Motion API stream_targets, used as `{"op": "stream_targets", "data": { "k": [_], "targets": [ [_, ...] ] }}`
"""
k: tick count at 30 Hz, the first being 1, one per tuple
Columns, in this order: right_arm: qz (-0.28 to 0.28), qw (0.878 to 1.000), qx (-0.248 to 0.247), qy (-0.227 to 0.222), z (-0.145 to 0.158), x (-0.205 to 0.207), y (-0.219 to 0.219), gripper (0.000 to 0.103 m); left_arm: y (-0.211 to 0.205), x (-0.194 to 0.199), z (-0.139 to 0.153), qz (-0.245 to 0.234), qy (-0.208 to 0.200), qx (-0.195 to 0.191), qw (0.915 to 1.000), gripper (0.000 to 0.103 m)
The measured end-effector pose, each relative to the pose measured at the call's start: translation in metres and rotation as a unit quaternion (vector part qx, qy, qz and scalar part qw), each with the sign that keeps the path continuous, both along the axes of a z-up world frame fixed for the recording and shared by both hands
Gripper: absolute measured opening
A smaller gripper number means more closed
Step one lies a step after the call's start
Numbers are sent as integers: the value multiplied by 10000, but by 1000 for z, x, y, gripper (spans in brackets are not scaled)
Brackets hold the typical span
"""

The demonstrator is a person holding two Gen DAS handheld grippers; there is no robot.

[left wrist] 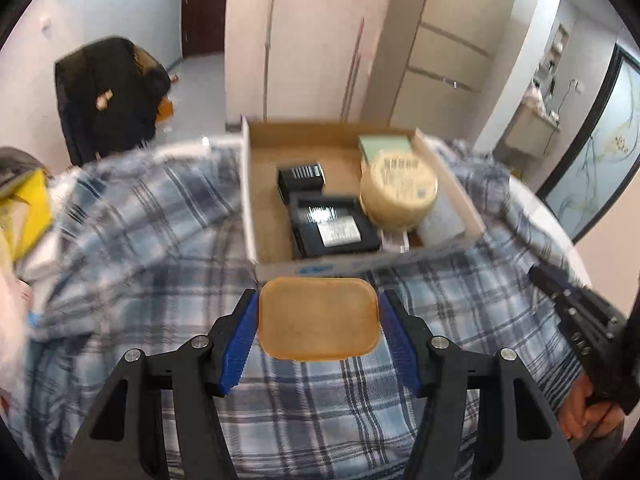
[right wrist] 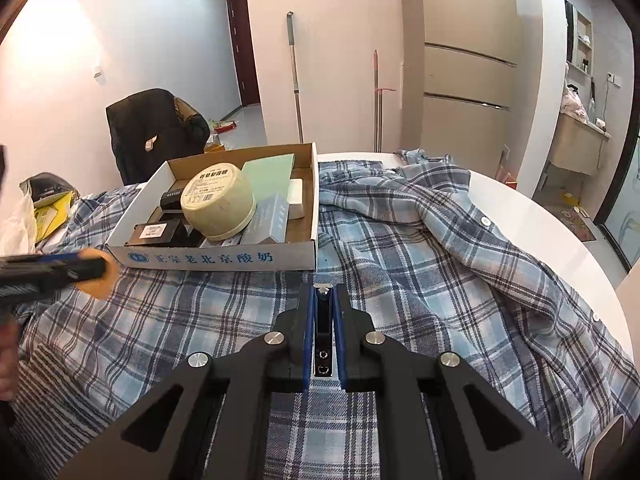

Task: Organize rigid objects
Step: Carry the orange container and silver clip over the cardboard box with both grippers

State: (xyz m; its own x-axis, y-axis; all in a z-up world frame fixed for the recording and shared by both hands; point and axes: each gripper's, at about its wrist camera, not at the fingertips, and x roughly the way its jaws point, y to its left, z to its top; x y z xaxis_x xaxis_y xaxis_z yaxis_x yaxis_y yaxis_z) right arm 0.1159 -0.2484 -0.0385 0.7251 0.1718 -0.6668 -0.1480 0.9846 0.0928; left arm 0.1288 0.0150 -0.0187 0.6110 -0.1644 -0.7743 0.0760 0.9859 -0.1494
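Note:
My left gripper is shut on a flat orange rounded-rectangle lid, held just in front of the cardboard box. The box holds a cream tub, black boxes, a green card and a grey box. My right gripper is shut on a thin black shiny object, low over the plaid cloth, right of the box. The left gripper with the orange lid shows at the left of the right wrist view. The right gripper's side shows at the right of the left wrist view.
A blue plaid shirt covers a round white table. Yellow bags lie at the table's left. A dark draped chair stands behind; mop handles lean on the wall.

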Motion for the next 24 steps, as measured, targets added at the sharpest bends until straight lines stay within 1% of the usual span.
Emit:
{"op": "stream_targets", "data": {
  "k": [3, 6, 10, 12, 13, 15, 16, 19, 20, 22, 23, 24],
  "targets": [
    [-46, 10000, 41, -21, 7, 1, -2, 9, 6, 7, 24, 140, -229, 97, 9996, 63],
    [-63, 9999, 143, -4, 23, 2, -6, 9, 9, 22, 46, 259, -414, 138, 9987, 63],
    [-137, 9997, 113, -137, 50, 16, -8, 9, 18, 47, 74, 467, -732, -96, 9962, 63],
    [-178, 9995, 154, -192, 65, 30, -5, 9, 20, 60, 79, 587, -845, -122, 9946, 63],
    [-198, 9993, 216, -232, 74, 38, -3, 9, 22, 63, 79, 608, -888, -131, 9941, 63],
    [-254, 9987, 329, -307, 89, 54, 2, 9, 25, 70, 73, 840, -962, -67, 9918, 63],
    [-267, 9982, 403, -355, 94, 61, 5, 9, 26, 75, 67, 882, -913, -119, 9918, 63],
    [-278, 9967, 659, -373, 102, 86, 15, 9, 30, 89, 45, 602, -640, -485, 9950, 63],
    [-226, 9959, 815, -323, 101, 94, 17, 9, 30, 92, 37, 509, -597, -551, 9954, 63],
    [-42, 9911, 1328, -66, 93, 110, 18, 9, 26, 96, 22, 361, -513, -625, 9961, 63],
    [-48, 9891, 1474, 13, 87, 117, 19, 9, 24, 98, 14, 280, -446, -674, 9963, 63],
    [-87, 9898, 1424, 23, 82, 120, 21, 9, 22, 98, 9, 266, -388, -692, 9965, 63]
  ]
}}
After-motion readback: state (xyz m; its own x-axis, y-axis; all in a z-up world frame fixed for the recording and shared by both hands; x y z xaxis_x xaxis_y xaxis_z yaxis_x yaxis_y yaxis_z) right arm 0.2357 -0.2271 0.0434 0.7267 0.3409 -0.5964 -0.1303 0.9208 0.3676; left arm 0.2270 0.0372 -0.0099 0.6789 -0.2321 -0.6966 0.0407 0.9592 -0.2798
